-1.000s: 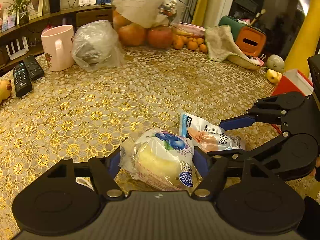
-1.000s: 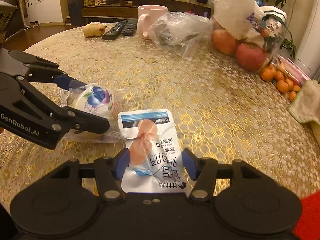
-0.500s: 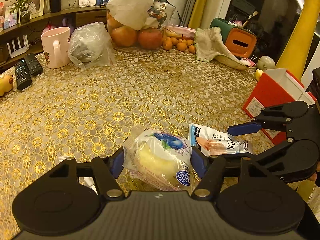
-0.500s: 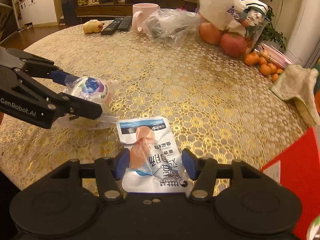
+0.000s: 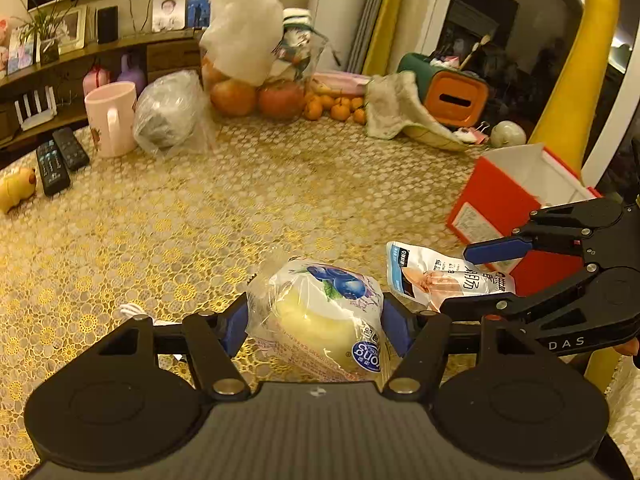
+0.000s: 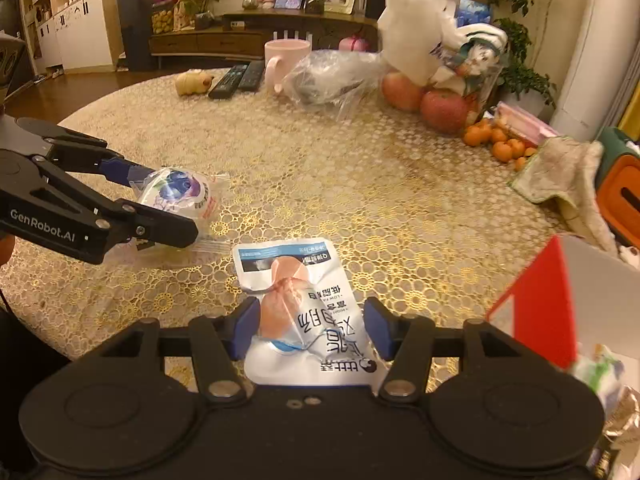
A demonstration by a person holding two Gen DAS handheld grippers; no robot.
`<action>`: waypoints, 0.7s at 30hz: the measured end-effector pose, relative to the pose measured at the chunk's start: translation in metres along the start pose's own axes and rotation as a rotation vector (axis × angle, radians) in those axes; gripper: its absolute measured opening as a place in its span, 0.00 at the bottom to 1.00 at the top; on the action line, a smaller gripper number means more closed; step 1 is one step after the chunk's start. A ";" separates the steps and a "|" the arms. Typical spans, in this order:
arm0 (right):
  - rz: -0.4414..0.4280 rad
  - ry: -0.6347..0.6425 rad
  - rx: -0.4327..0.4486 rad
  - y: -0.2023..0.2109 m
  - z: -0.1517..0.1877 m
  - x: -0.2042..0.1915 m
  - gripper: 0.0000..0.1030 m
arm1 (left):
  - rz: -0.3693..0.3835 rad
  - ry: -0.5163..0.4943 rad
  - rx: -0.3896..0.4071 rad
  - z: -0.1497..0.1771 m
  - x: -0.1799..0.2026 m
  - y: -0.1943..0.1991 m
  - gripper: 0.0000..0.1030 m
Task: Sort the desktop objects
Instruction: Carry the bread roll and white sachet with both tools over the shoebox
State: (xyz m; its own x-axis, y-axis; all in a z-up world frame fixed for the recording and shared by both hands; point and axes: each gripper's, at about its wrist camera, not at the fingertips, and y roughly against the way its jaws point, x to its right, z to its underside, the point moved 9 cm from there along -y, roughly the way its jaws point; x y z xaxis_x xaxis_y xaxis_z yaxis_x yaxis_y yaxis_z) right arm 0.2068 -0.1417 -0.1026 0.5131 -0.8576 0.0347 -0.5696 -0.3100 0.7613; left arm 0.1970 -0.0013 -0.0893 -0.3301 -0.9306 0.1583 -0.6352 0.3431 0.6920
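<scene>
Nearest the left wrist camera, the left gripper (image 5: 314,320) clamps a clear-wrapped bun (image 5: 320,320) printed with blueberries, its blue pads pressing the wrapper from both sides and holding it clear of the bench (image 5: 240,200). Just to its right, the right gripper (image 6: 306,326) pinches the lower end of a white snack pouch (image 6: 296,292) with a pink picture and blue band, and the pouch's free end juts forward above the patterned gold cloth. Both grippers sit at a middling width, each filled by its packet. Just beyond the pouch, at the right edge of the bench, stands an open red box (image 5: 508,196) with a white inside. Farther across the bench, well apart from the grippers, lie a crumpled clear plastic bag (image 5: 170,114), a pink mug (image 5: 110,118) beside it, two dark remotes (image 5: 60,158) and a small yellow toy (image 5: 16,192) at the left. At the far side sit apples (image 5: 256,98) under a white bag, a cluster of small oranges (image 5: 334,108), a pale cloth (image 5: 394,110) and an orange-and-green tissue holder (image 5: 452,96).
</scene>
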 end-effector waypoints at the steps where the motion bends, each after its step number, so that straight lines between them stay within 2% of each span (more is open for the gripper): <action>1: 0.003 -0.002 0.007 0.005 0.000 0.001 0.55 | 0.007 -0.002 0.007 -0.002 0.004 0.004 0.65; 21: 0.072 -0.078 0.130 0.101 0.010 0.044 0.55 | 0.094 -0.121 0.101 -0.033 0.099 0.050 0.65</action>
State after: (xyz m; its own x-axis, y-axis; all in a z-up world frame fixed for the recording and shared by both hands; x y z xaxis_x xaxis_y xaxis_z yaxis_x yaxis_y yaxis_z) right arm 0.1650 -0.2150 -0.0304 0.4193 -0.9073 0.0313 -0.6837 -0.2929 0.6685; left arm 0.1555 -0.0805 -0.0162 -0.4689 -0.8738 0.1287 -0.6627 0.4444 0.6028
